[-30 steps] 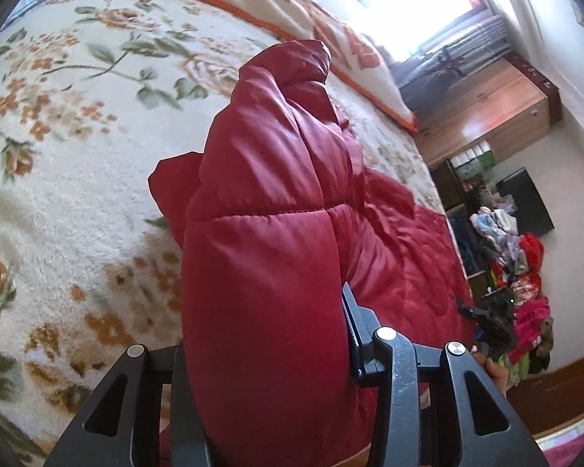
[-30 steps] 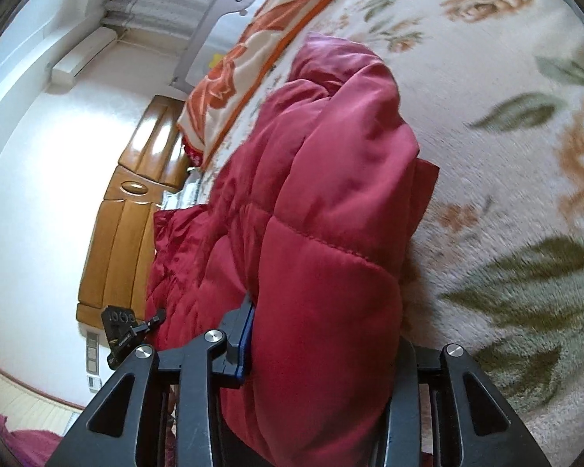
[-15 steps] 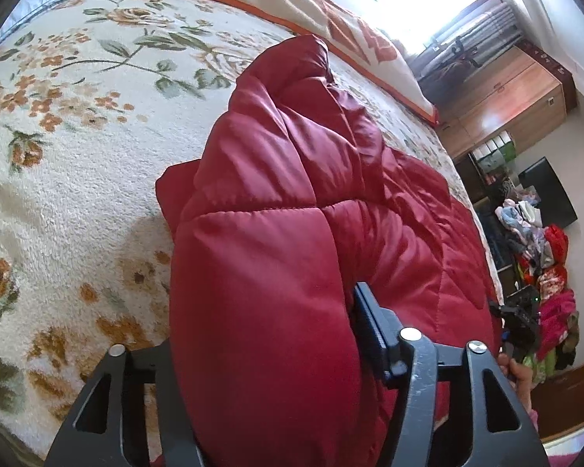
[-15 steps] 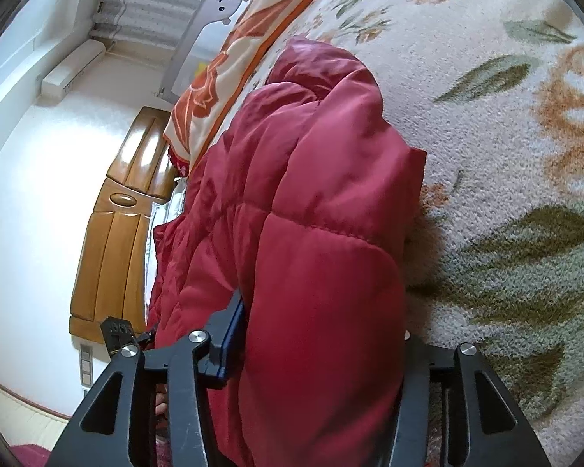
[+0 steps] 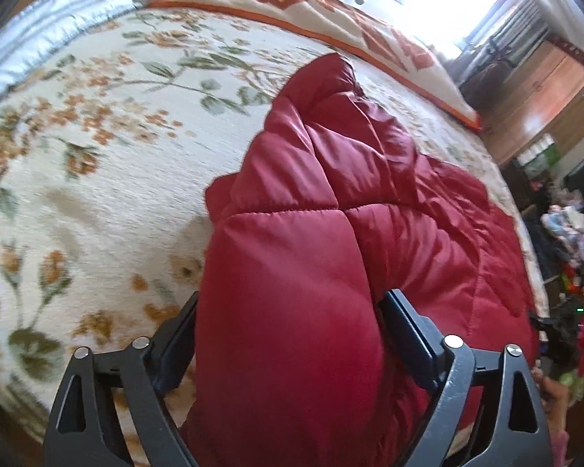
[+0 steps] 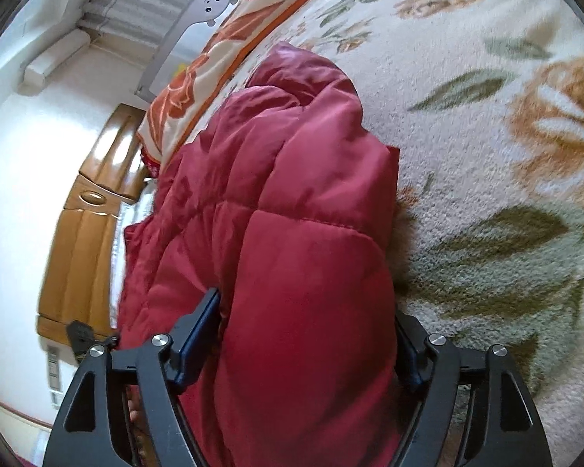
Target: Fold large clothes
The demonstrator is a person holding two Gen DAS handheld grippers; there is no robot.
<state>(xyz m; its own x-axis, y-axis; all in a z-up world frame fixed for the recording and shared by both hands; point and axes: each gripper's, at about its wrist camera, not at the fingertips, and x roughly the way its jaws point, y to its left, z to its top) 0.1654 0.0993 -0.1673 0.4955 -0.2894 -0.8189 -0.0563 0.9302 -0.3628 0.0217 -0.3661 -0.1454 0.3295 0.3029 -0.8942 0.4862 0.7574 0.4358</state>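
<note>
Red quilted jacket (image 5: pixel 292 292) bunched on the bed, over the floral blanket (image 5: pixel 97 179); no container in sight. In the left wrist view, puffy sleeve or hem fold rising straight ahead of the jaws, the rest of the garment spreading off to the right of them across the blanket. Wide bare stretch of blanket to the left of the jaws and beyond the jacket, up to an orange-patterned pillow (image 5: pixel 331 11) along the far edge. Silver-grey quilted bedding (image 5: pixel 39 35) at the far left corner. Wooden cabinet (image 5: pixel 541 89) and a heap of bright clothes (image 5: pixel 580 257) beyond the bed edge, far right.

Left gripper (image 5: pixel 288 334): jaws partly spread, clamped on a thick padded fold of the jacket, one pad pressing each flank of the fabric.

In the right wrist view, same jacket (image 6: pixel 292 272) filling the middle, blanket (image 6: pixel 506 194) open to the right of the jaws, bulk of the garment lying left of them. Pillow (image 6: pixel 214 62) ahead and left, wooden headboard (image 6: pixel 81 233) further left against a white wall.

Right gripper (image 6: pixel 307 334): jaws likewise held apart by the padding, gripping a thick fold, blue-edged left pad sunk into the fabric, right pad mostly hidden behind the bulge.
</note>
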